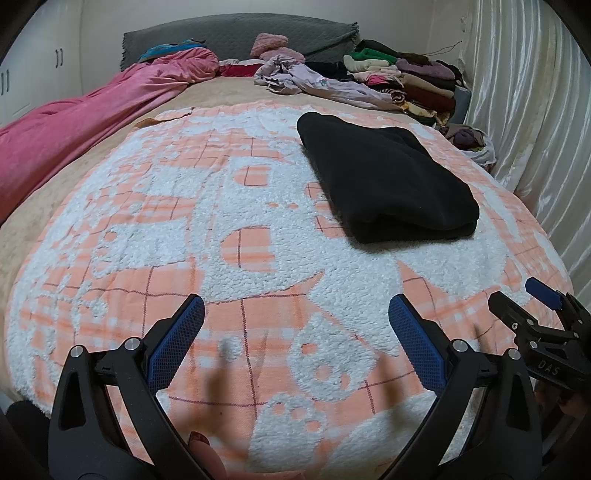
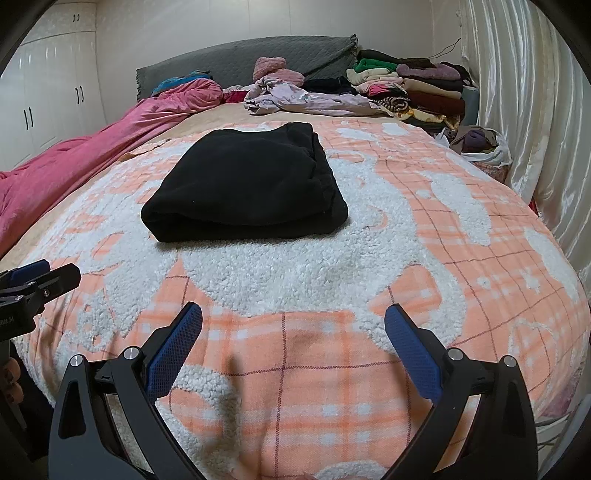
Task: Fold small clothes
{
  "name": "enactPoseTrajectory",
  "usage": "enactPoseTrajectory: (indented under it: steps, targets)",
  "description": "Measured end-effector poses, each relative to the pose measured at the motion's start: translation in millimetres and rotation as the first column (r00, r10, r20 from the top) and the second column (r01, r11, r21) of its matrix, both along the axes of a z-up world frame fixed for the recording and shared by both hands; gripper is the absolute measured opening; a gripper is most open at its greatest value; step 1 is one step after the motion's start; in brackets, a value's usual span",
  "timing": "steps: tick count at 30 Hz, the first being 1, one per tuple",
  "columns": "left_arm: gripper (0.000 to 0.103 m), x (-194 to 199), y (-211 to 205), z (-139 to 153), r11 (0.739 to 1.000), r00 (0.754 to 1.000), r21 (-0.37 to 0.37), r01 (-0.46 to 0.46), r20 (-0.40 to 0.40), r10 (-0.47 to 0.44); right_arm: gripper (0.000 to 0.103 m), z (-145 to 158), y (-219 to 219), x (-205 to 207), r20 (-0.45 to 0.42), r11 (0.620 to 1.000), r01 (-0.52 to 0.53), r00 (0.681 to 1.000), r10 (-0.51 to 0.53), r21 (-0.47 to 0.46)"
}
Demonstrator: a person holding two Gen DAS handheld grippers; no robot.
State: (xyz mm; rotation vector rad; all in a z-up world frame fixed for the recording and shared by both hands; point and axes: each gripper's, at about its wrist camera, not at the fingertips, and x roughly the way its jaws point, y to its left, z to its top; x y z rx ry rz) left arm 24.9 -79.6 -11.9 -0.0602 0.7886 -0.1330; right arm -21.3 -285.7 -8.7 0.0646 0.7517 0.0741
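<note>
A folded black garment is seen lying flat on an orange-and-white checked fleece blanket spread over a bed. In the left wrist view the garment is placed ahead and to the right; in the right wrist view it is centred, slightly to the left, its thick folded edge turned toward the camera.

The left gripper is held low over the blanket, its blue-padded fingers spread wide apart and nothing caught between them. The right gripper is likewise held with its fingers wide apart and empty, short of the garment's near edge. Each tool is glimpsed in the other's view: the right gripper at the lower right edge of the left view, the left gripper at the left edge of the right view. Neither is touching the garment. Finger shadows are cast on the blanket just ahead of both tools.

Along the left side of the bed a pink quilt is bunched. At the far end, a grey padded headboard is backed by a crumpled lilac garment, and a stack of folded clothes in mixed colours is piled at the right corner. A pale satin curtain is hung along the right side, and white wardrobe doors are visible at the left.
</note>
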Motion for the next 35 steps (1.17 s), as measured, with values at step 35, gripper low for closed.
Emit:
enactPoseTrajectory:
  steps: [35]
  targets:
    - [0.093,49.8,155.8,3.3,0.950,0.951,-0.048,-0.309,-0.047,0.307,0.099,-2.9,-117.6,-21.7,-0.028,0.913,0.406,0.913,-0.408,-0.037]
